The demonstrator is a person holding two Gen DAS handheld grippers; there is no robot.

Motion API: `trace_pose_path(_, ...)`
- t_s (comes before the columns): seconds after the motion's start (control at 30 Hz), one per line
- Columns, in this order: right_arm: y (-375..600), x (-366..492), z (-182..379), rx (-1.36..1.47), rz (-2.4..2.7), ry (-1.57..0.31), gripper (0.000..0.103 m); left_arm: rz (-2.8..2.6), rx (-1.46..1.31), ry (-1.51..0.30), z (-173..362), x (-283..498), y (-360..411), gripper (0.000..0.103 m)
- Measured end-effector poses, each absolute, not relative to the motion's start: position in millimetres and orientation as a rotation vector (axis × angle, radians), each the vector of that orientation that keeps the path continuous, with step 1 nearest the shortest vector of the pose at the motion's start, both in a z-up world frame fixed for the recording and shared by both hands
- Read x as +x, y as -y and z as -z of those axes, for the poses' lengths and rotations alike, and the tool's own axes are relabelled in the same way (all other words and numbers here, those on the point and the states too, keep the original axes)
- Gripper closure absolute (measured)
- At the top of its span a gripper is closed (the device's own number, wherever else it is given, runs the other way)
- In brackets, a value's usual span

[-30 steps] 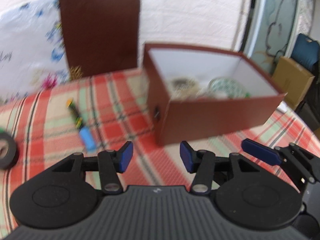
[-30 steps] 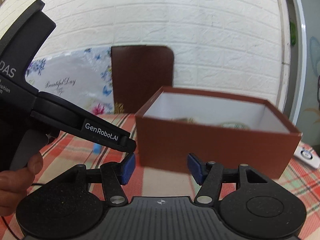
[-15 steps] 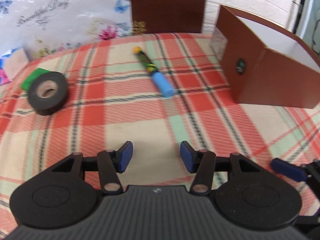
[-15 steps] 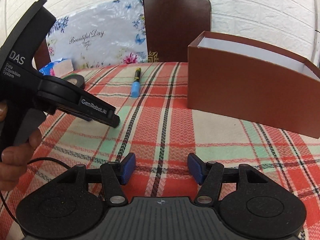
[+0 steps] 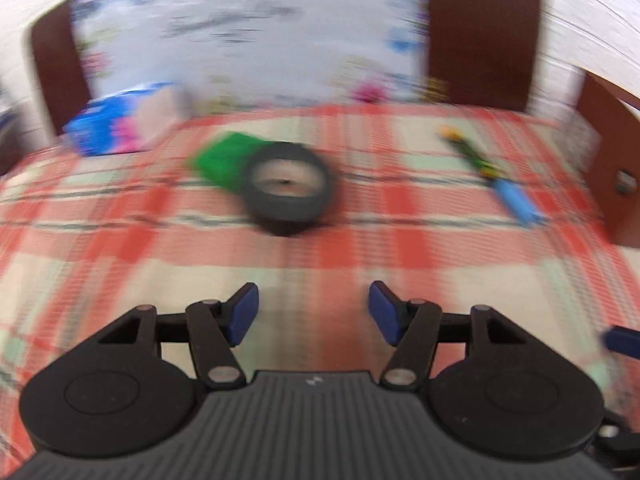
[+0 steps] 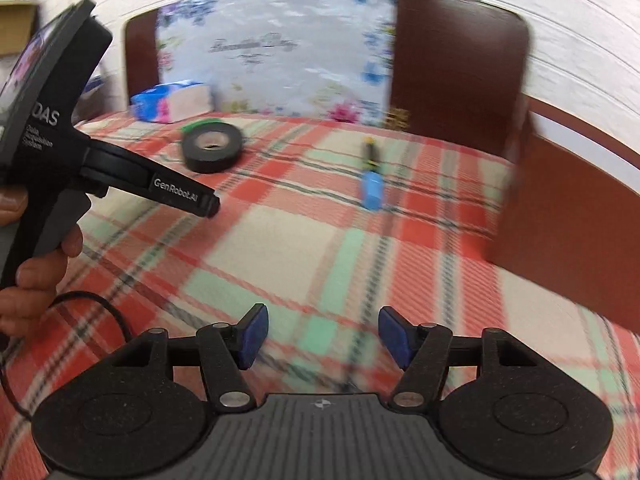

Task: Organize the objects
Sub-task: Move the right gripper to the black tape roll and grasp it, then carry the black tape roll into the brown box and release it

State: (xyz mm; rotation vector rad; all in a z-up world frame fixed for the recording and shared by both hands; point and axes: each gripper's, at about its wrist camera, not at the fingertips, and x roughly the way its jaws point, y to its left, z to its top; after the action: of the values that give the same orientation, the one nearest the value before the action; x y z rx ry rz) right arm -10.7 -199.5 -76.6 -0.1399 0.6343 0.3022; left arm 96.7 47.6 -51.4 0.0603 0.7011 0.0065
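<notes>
A black tape roll (image 5: 288, 190) lies on the plaid tablecloth, partly over a green flat piece (image 5: 224, 160). To its right lies a pen with a blue cap (image 5: 492, 174). My left gripper (image 5: 313, 314) hovers short of the tape, its jaws opening with nothing between them. The brown box (image 5: 612, 176) stands at the right edge. In the right wrist view the tape roll (image 6: 212, 148), the pen (image 6: 371, 176) and the box (image 6: 568, 224) all show. My right gripper (image 6: 321, 336) is also opening and empty, well short of the pen. The left gripper (image 6: 208, 206) reaches in from the left.
A blue and pink packet (image 5: 116, 124) sits at the table's far left. A floral panel (image 6: 280, 48) leans on brown chair backs (image 6: 456, 60) behind the table. A hand (image 6: 36, 272) and a black cable are at the left of the right wrist view.
Both views have swung left, away from the box. The tape roll now sits centred ahead of the left gripper. Both sets of jaws stand wider.
</notes>
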Motion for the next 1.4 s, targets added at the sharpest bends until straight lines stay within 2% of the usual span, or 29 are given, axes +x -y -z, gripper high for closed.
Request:
trace_pose_path(0.07, 183, 5, 76, -0.148, -0.347, -0.622, 0.038, -0.108, -0.006, -0.67, 57, 102, -88, 0.031)
trace_pose_path(0.2, 136, 44, 74, -0.179, -0.433, -0.599, 0.034, -0.203, -0.266, -0.568, 61, 97, -155, 0.034)
trace_pose_path(0.33, 89, 90, 72, -0.239, -0.451, -0.55, 0.023, -0.204, -0.322, -0.51, 64, 97, -161, 0.034)
trace_pose_path(0.47, 61, 127, 73, -0.255, -0.445, -0.537, 0.022, -0.185, -0.351, -0.5, 65, 98, -163, 0.033)
trace_pose_path(0.5, 57, 133, 74, -0.256, -0.454, -0.544, 0.027, -0.184, -0.356, -0.498, 65, 98, -164, 0.033)
trace_pose_path(0.53, 57, 136, 74, -0.249, -0.458, -0.554, 0.026, -0.182, -0.355, -0.497, 65, 99, -163, 0.032)
trace_pose_path(0.73, 90, 100, 76, -0.214, -0.443, -0.587, 0.027, -0.174, -0.348, -0.499, 65, 100, -163, 0.031)
trace_pose_path(0.93, 177, 14, 77, -0.184, -0.303, -0.632, 0.027, -0.17, -0.327, -0.511, 65, 101, -160, 0.031)
trace_pose_path(1.1, 270, -51, 74, -0.068, -0.043, -0.668, 0.027, -0.14, -0.214, -0.57, 61, 103, -139, 0.029)
trace_pose_path(1.2, 298, -81, 72, -0.046, 0.028, -0.665, 0.02, -0.016, -0.2, -0.632, 51, 95, -107, 0.03)
trace_pose_path(1.4, 307, -93, 77, -0.06, 0.024, -0.657, 0.02, 0.5, -0.14, -0.79, 30, 64, 32, 0.03)
